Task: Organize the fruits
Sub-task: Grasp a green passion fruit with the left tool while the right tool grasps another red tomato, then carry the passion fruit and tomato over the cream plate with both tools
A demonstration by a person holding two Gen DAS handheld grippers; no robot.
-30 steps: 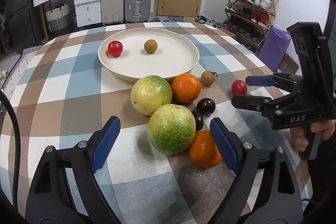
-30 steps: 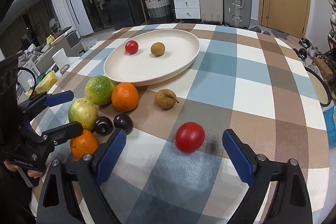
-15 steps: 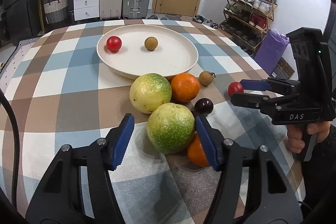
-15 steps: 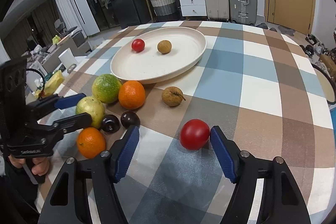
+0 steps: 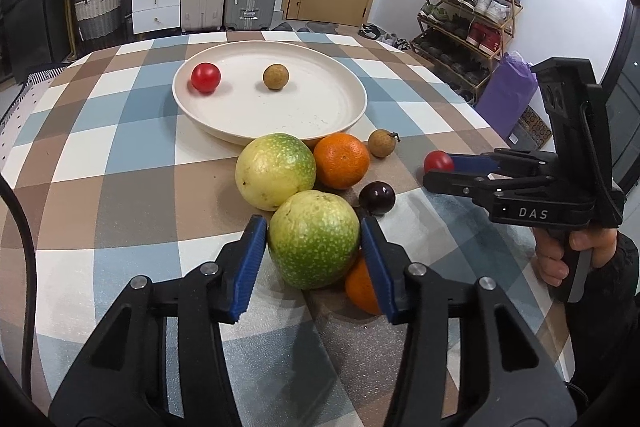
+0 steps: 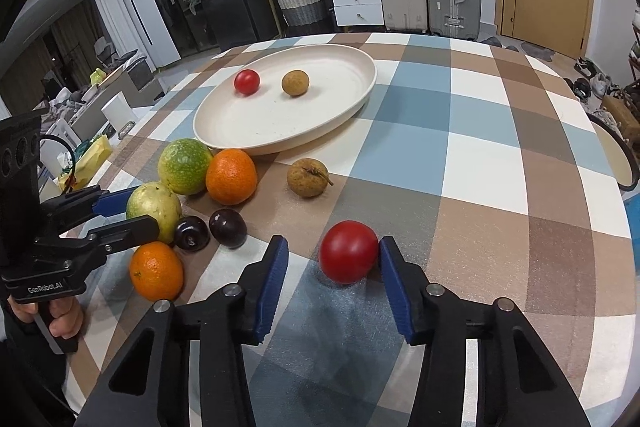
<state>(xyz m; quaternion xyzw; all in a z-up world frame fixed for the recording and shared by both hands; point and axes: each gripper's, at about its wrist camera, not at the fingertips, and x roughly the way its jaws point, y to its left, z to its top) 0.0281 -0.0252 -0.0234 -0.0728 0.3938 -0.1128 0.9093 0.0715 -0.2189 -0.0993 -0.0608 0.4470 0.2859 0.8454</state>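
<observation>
White letters "DAS" stand on the black body of the right hand-held gripper point(image 5: 440, 171) as the left wrist view shows it, and "GenRobot.AI" is printed on the body of the left hand-held gripper point(image 6: 132, 213) in the right wrist view. A small "30" shows on a dark pot on top of the white drawers; other labels are too small to read.

The left hand-held gripper point(image 5: 314, 241) is closing its blue-padded jaws around the near round green-and-yellow speckled fruit point(image 5: 314, 239); both pads appear to touch its sides, and it rests on the blue, brown and white checked table point(image 5: 120, 155). Just behind it lie a second green-yellow fruit point(image 5: 275, 177), an orange mandarin point(image 5: 341, 166), a dark purple plum point(image 5: 377, 198) and a brown longan with a stem point(image 5: 382, 143); another mandarin point(image 5: 360, 289) is half hidden behind the right pad.

The right hand-held gripper point(image 6: 332, 271) is also closing, with the round red tomato point(image 6: 349, 257) on the table between its jaws: the right pad touches it, while the left pad stands clear with a gap.

Farther back, the cream round plate point(image 6: 352, 103) holds a small red tomato point(image 6: 247, 81) and a brown longan point(image 6: 295, 83), set apart from each other
</observation>
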